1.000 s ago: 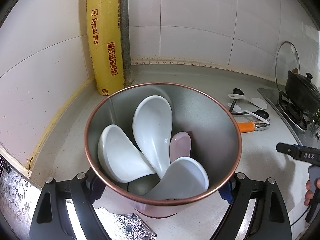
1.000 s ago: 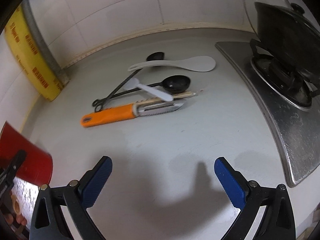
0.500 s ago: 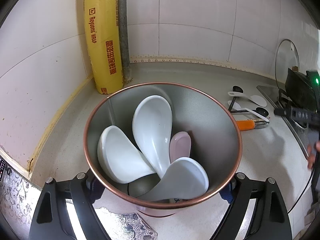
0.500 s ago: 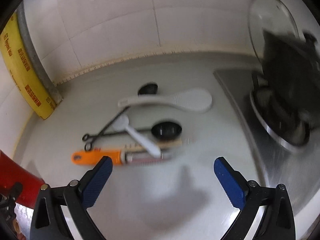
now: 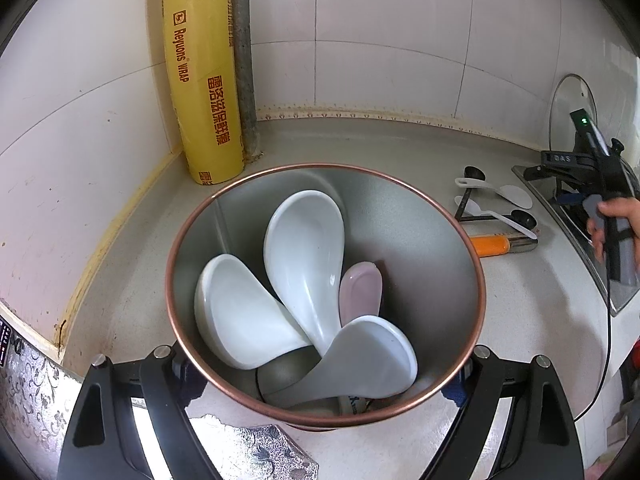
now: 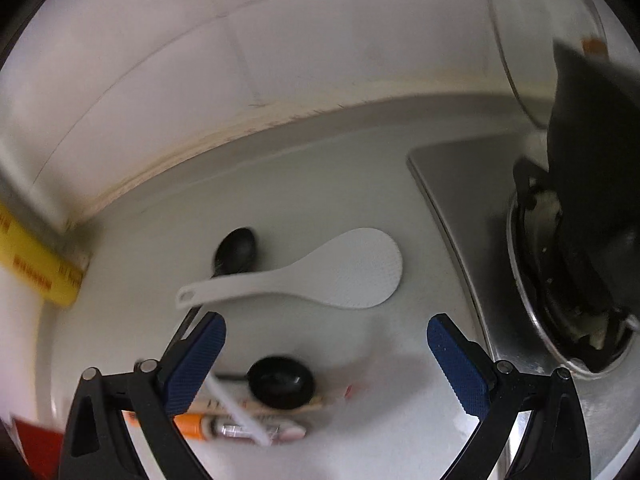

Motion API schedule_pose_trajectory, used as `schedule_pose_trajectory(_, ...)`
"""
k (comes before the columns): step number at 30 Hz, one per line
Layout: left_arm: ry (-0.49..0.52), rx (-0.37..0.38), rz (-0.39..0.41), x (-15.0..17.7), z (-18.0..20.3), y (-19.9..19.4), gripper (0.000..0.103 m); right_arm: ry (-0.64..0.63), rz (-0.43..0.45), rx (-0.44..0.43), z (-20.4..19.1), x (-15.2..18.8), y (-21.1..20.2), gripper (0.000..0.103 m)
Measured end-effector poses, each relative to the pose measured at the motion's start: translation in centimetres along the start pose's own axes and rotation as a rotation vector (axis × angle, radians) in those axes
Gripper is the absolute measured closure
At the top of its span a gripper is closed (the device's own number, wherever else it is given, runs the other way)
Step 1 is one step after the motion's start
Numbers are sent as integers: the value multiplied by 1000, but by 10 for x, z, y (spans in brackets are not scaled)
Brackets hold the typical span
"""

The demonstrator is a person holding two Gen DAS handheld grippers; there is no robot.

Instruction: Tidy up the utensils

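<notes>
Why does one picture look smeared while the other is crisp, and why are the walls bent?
Right wrist view: smeared all over, so the white rice paddle and black spoon look soft. Left wrist view: sharp, the spoons in the metal canister crisply lit. Both views: the fisheye lens bends straight tile lines and darkens the corners.

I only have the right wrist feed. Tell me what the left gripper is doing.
Observer: The left gripper is shut on a copper-rimmed metal canister, clamping it from both sides.
Operator: List what's inside it.
Observer: Three white ceramic spoons and one pink spoon, all standing bowl-end up.
Operator: Say where there's room for more.
Observer: In the left wrist view the canister's right inner wall is bare. The spoons crowd its left and near side.
</notes>
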State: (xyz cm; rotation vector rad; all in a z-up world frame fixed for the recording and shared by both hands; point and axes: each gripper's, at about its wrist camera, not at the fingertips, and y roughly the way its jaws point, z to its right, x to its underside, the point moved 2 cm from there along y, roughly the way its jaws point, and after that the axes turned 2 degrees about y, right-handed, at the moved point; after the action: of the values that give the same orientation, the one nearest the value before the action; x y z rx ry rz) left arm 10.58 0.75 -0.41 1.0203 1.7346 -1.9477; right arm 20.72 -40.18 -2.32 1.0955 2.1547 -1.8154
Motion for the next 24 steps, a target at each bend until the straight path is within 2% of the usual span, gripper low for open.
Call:
schedule_pose_trajectory(4, -2, 2, -4, -1, 0, 1, 13, 141, -50, -6, 19, -14, 22, 2)
schedule_pose_trajectory(7, -3, -1, -15, -2, 0, 3, 13, 190, -71, 20, 26, -22, 35, 3)
schedule_pose_trajectory(24, -9, -5, -42, -2, -1, 10, 13, 101, -154, 205, -15, -43, 86, 3)
